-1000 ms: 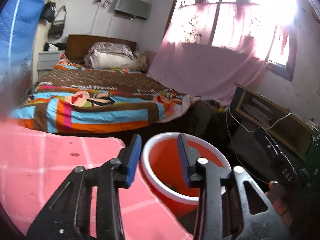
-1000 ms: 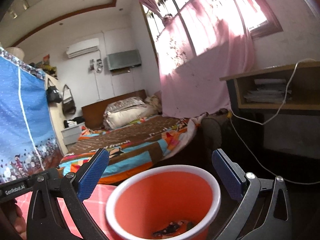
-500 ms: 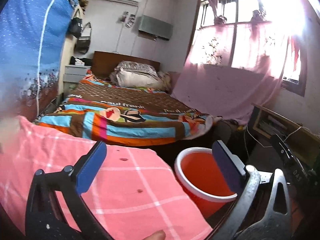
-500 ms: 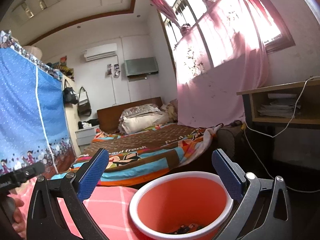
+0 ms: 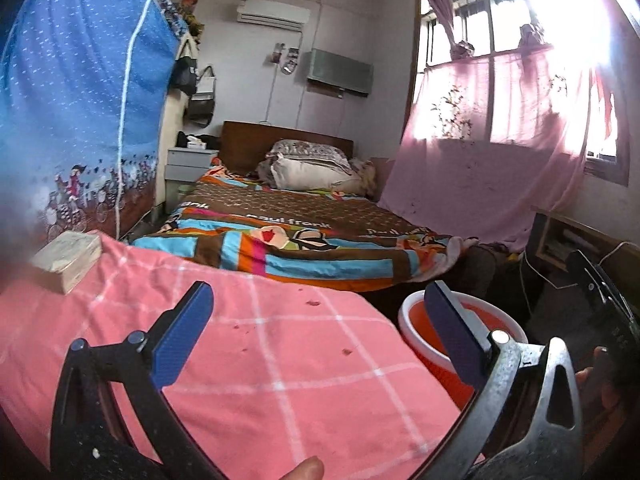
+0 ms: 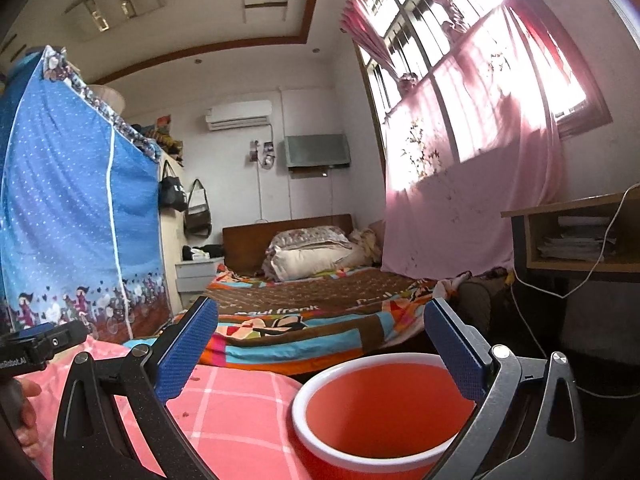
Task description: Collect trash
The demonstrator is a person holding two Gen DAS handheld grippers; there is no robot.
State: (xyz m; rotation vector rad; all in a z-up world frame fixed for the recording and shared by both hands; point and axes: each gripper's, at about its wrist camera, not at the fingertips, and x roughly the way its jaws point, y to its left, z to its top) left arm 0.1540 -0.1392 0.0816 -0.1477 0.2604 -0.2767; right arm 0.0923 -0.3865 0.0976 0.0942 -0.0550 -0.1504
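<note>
Bucket (image 6: 384,408) (red, white-rimmed), beside pink cloth (image 5: 256,360)

A home bedroom: made bed (image 5: 304,232) with pillows (image 5: 312,168), nightstand (image 5: 188,164), curtained window (image 6: 472,92), wall air conditioner (image 5: 272,10).

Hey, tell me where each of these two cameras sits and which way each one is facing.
Left wrist: on the left claw, open, over the pink cloth, facing the bed; a fingertip shows.
Right wrist: on the right claw, open, above the red bin, facing the bed; a hand shows at left.
Shared: bin, cloth, bed, pink curtain.
</note>
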